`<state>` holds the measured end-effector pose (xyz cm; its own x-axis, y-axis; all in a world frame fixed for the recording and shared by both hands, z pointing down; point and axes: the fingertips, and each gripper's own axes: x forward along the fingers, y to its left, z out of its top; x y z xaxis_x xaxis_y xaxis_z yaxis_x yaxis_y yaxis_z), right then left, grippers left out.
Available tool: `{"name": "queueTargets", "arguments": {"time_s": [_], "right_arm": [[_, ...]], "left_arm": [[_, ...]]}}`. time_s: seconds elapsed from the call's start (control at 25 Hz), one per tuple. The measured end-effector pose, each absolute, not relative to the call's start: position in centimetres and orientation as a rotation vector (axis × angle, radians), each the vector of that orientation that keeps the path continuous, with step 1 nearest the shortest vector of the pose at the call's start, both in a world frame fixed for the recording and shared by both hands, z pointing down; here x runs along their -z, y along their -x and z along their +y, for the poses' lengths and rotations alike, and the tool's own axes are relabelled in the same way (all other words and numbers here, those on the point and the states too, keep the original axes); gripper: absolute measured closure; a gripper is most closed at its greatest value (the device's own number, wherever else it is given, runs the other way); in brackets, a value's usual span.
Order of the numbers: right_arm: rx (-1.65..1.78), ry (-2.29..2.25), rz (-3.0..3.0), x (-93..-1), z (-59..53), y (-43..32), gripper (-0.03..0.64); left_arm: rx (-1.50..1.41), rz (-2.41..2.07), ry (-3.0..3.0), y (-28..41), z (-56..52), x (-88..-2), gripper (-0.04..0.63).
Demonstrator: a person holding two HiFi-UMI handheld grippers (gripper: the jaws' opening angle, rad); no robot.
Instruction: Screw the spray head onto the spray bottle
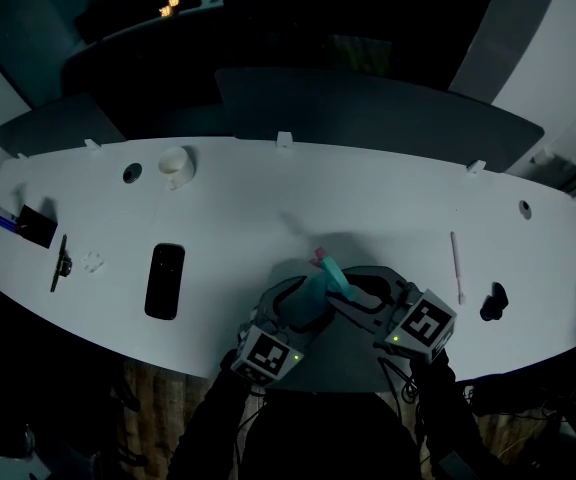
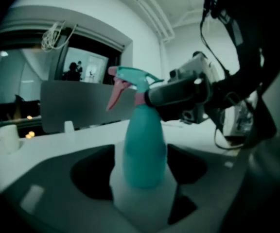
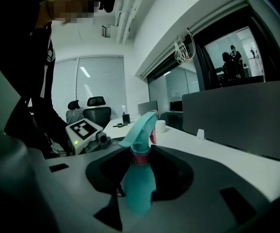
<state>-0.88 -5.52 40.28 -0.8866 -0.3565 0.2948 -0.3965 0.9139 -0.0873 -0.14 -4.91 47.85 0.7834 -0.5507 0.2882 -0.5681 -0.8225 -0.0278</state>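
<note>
We hold the spray bottle (image 2: 145, 152) roughly upright at the near edge of the table (image 1: 388, 203), its long axis vertical and the spray head (image 2: 130, 79) on top. The left gripper (image 2: 141, 191) clasps the bottle's body at a wide spread. The right gripper (image 3: 140, 165) pinches the pink collar (image 3: 140, 158) narrowly. The left gripper view shows the nozzle pointing away from the right gripper, while the right gripper view shows the head from behind. Only the head view shows 1 phone (image 1: 165, 280) and 1 white cup (image 1: 175, 165); we cannot tell its contents.
</note>
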Motion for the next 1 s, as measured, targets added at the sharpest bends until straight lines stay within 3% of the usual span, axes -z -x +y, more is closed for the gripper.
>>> {"name": "queueTargets", "arguments": {"time_s": [0.16,0.4,0.56,0.84,1.0], "right_arm": [[-0.214,-0.513,-2.804,-40.3,-5.6,1.0,0.480],[-0.223,-0.479,-2.809,-40.4,-5.7,0.4,0.480],[-0.220,-0.529,-2.799,-40.3,-5.8,0.1,0.480],[-0.242,-0.597,-2.808,-40.3,-5.6,-0.1,0.480],[-0.245,-0.597,-2.804,-40.3,-5.5,-0.3,0.480]], "left_arm": [[-0.567,-0.340,-2.949,0.1,-4.6,-47.9,0.255],[-0.719,-0.059,-3.030,-1.5,-4.9,-48.2,0.287],[-0.676,-0.300,-3.030,-1.7,-5.3,-47.9,0.291],[-0.575,-1.103,-2.832,-1.7,-4.9,-48.0,0.287],[-0.589,-1.054,-2.898,-1.4,-4.6,-47.8,0.284]]}}
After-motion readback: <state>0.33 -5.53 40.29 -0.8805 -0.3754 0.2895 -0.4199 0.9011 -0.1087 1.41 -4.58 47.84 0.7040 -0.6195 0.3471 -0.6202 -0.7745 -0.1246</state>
